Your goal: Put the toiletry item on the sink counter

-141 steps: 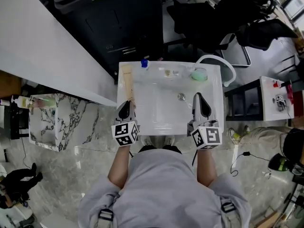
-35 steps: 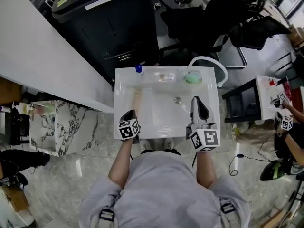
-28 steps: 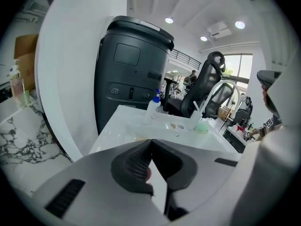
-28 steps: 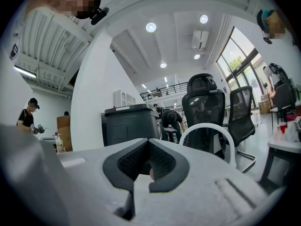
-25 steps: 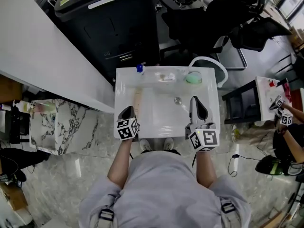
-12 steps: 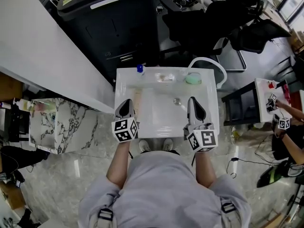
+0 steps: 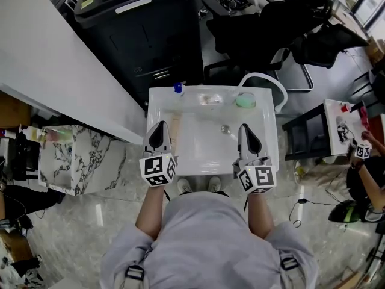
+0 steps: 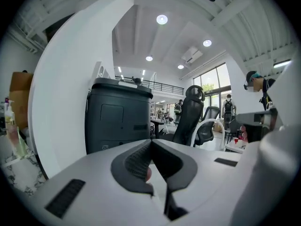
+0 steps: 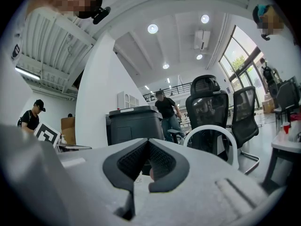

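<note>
A beige toiletry tube (image 7: 175, 125) lies lengthwise on the left part of the white sink (image 7: 272, 131), beside the basin. My left gripper (image 7: 160, 125) hovers just left of the tube, jaws together and holding nothing. My right gripper (image 7: 243, 126) hangs over the right side of the basin, also shut and empty. In the left gripper view the left gripper (image 8: 151, 142) has its dark pads touching, and the tube is out of sight. The right gripper view shows the right gripper (image 9: 148, 142) with its pads meeting as well.
A blue-capped bottle (image 7: 178, 88) stands at the sink's back left and a green soap dish (image 7: 245, 100) at the back right. The drain (image 7: 225, 129) is mid-basin. A black cabinet (image 7: 150, 35) stands behind, a marble block (image 7: 78, 161) to the left, and chairs (image 7: 283, 29) behind.
The tube went from the sink's far-left ledge to a spot closer to the basin. Over the last second my left gripper drew back and left of it; the right barely moved.
</note>
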Demonstrator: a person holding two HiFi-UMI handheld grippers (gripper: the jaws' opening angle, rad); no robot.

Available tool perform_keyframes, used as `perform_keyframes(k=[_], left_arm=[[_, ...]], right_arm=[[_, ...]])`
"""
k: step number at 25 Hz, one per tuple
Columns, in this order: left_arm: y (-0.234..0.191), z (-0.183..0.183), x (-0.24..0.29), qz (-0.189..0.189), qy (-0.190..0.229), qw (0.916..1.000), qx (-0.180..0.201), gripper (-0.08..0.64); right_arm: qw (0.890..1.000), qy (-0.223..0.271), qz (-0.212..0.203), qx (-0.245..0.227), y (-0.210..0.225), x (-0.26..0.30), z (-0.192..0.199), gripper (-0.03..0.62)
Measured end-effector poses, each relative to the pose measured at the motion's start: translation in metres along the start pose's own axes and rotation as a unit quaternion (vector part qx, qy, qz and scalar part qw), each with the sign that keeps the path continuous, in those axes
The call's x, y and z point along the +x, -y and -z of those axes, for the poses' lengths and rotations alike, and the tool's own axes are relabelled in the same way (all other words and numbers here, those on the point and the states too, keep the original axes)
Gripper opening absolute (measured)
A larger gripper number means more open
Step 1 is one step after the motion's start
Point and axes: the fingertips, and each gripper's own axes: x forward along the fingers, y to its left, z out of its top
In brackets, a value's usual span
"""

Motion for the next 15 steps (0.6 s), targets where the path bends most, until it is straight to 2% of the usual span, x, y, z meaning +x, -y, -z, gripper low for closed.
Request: perform_keyframes(k=[8,15], left_arm=[[0.012,-0.041,-0.015,0.006,0.050,0.9986,0.011,0.005],[0.013,-0.062,-0.029,0.004,0.077,0.9969,0.011,0.006]], right_arm=[[1.000,0.002,-0.001,-0.002,0.001,-0.003,-0.001,0.000],[1.000,0.007,0.000,-0.003,0.000,-0.003,-0.005,0.000]])
